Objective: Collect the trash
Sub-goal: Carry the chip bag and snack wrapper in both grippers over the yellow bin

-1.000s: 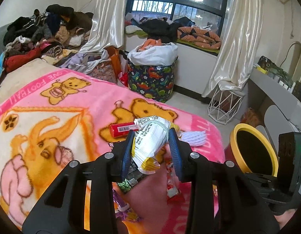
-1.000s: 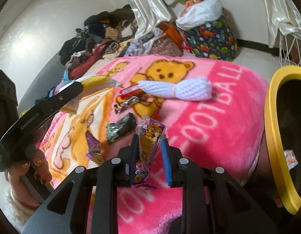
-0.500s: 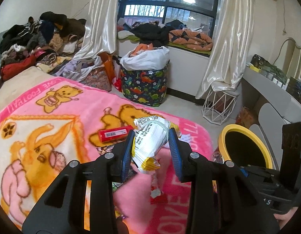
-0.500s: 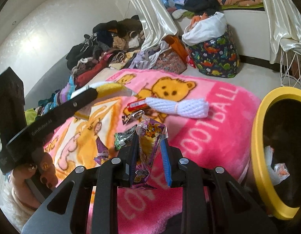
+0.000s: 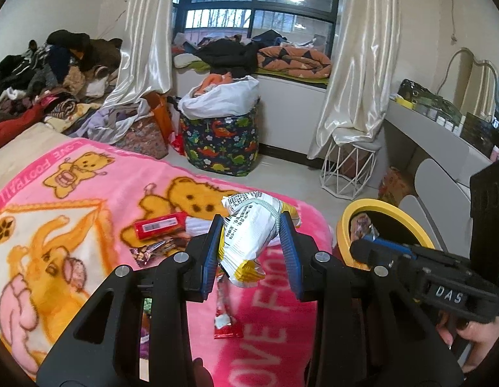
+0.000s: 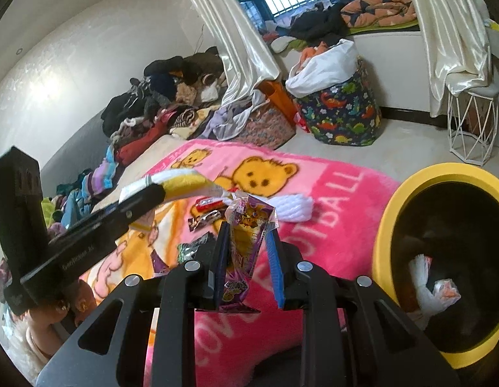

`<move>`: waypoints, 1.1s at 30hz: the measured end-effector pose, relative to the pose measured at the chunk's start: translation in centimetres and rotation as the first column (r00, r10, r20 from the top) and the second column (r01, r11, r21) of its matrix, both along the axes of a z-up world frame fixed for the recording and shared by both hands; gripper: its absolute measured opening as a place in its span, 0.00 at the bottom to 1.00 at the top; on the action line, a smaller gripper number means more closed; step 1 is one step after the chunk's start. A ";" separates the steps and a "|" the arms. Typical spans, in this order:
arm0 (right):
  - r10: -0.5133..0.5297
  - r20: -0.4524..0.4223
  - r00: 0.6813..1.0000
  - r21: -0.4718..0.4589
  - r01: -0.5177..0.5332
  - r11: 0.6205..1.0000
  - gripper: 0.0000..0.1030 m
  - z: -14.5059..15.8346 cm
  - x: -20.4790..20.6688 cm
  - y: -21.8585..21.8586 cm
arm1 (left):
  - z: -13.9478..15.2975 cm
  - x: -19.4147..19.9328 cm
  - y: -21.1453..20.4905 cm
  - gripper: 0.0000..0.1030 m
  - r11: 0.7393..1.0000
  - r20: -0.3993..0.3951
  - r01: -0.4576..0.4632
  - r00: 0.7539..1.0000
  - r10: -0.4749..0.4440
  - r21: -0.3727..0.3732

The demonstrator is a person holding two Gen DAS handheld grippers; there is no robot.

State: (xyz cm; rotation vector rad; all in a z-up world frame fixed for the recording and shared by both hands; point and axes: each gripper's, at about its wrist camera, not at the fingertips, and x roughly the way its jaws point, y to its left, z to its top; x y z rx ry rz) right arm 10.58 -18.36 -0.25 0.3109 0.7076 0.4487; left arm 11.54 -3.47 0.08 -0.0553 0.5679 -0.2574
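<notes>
My left gripper (image 5: 251, 225) is shut on a white and yellow snack bag (image 5: 249, 242), held above the pink bear blanket (image 5: 88, 225). My right gripper (image 6: 248, 235) is shut on a purple snack wrapper (image 6: 246, 242), near the yellow-rimmed trash bin (image 6: 385, 225), which holds white crumpled trash (image 6: 423, 283). In the left wrist view the bin (image 5: 343, 225) stands to the right of the bed with the right gripper (image 5: 365, 245) at its rim. On the blanket lie a red wrapper (image 5: 160, 225), a red stick wrapper (image 5: 225, 309), a white foam net (image 6: 294, 209) and several small wrappers (image 6: 204, 219).
A dinosaur-print hamper (image 5: 222, 142) with a white bag stands on the floor by the window. A white wire stool (image 5: 348, 171) stands under the curtain. Clothes are piled (image 5: 49, 84) at the bed's far end. A white desk and chair (image 5: 443, 177) are on the right.
Both grippers have lifted and moved toward the trash bin, each still holding its wrapper. The bin shows larger in the right wrist view, and the right gripper now reaches the bin's rim.
</notes>
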 end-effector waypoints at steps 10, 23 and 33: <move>-0.066 0.007 0.998 0.023 0.065 0.998 0.22 0.6 -0.1 -3.1 | -0.1 0.0 -2.0 0.27 0.999 0.002 0.041 0.999 -0.041 0.012; -0.174 0.014 0.985 0.043 0.174 0.984 0.21 1.1 -0.3 -7.4 | 0.3 0.1 -5.1 0.27 0.995 0.010 0.097 0.995 -0.097 0.024; -0.286 0.038 0.957 0.019 0.286 0.958 0.21 1.6 -0.9 -12.1 | -0.3 0.7 -8.9 0.26 0.986 -0.003 0.167 0.986 -0.167 0.002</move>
